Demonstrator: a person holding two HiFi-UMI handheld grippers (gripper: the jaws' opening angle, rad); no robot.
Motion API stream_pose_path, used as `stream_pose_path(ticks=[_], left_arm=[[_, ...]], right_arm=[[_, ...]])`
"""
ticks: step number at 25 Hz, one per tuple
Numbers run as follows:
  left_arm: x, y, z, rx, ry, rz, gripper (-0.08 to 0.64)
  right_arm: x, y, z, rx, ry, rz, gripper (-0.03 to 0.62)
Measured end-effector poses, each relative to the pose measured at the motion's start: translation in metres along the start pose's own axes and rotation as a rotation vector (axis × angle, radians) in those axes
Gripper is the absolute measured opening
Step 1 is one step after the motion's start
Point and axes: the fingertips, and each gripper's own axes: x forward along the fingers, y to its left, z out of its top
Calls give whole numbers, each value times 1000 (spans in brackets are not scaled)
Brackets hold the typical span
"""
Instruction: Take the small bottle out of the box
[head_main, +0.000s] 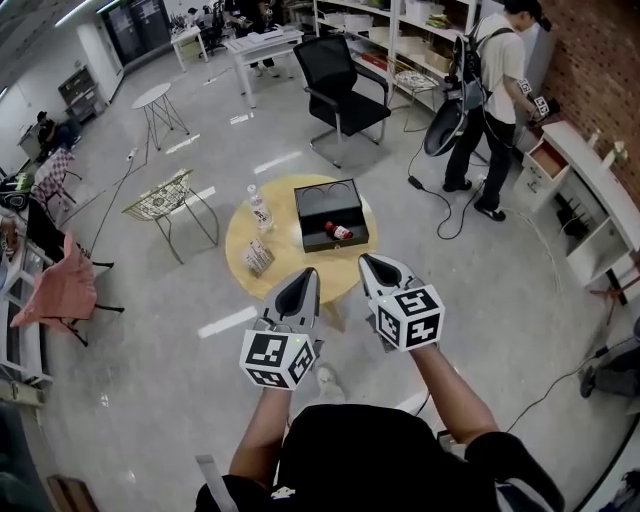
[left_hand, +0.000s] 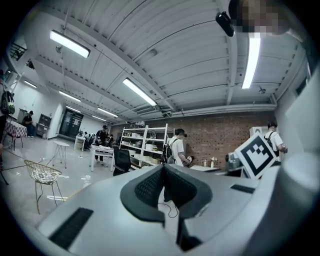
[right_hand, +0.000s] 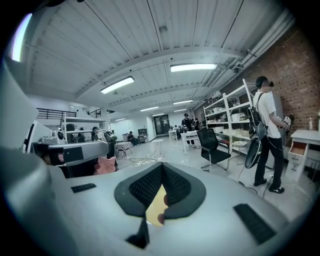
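Left tongs (head_main: 305, 276) and right tongs (head_main: 372, 263) clenched on nothing, well short of the small bottle (head_main: 338, 232) lying in the open box (head_main: 322, 205) on the bench (head_main: 240, 240); arriving unopened, they could shove it aside.

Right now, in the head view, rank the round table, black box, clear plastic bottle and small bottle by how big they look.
Largest to smallest:
1. round table
2. black box
3. clear plastic bottle
4. small bottle
All sit on that one table at much the same distance, so nearness hardly skews this.
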Motion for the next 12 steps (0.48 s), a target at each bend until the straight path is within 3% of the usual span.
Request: stream_pose_path(ticks=[12], left_arm=[[37, 83, 15, -21, -8, -10, 9]], right_arm=[[85, 2, 21, -21, 14, -26, 2]])
